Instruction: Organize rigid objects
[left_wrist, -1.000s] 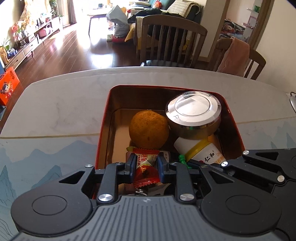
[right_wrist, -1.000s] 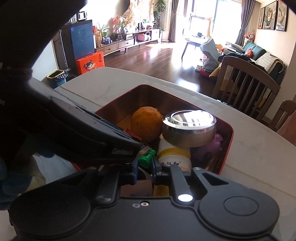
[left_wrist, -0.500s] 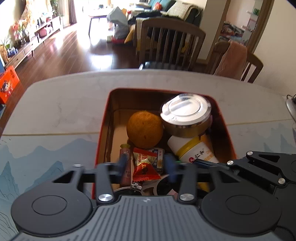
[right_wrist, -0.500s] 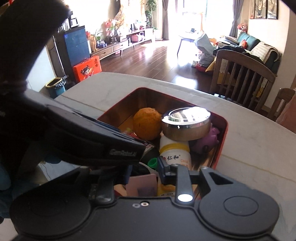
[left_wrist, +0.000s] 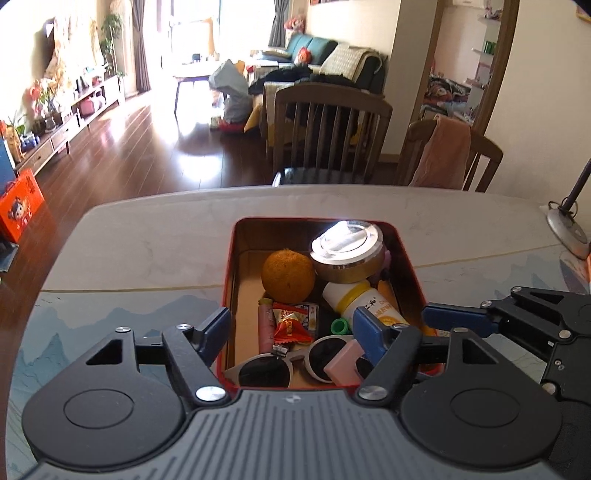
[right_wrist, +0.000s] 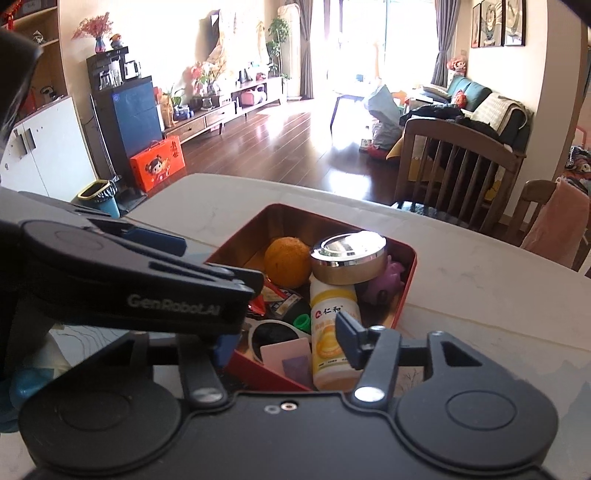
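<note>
Sunlit dining table, red tin (left_wrist: 410, 258) near its far edge, packed with small things.

Both the left gripper (left_wrist: 291, 328) and the right gripper (right_wrist: 284, 339) have just been opening their jaws; nothing sits between either pair. Red candy packet (left_wrist: 290, 326) and green-capped item (left_wrist: 340, 326) lie inside, apparently just dropped there.

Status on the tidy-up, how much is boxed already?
Done: orange, silver-lidded jar, bottle, snack packets and sunglasses lie in the red tin. In hand: nothing; left hand-held gripper and right hand-held gripper have just opened, empty. Left: nothing visible outside.
</note>
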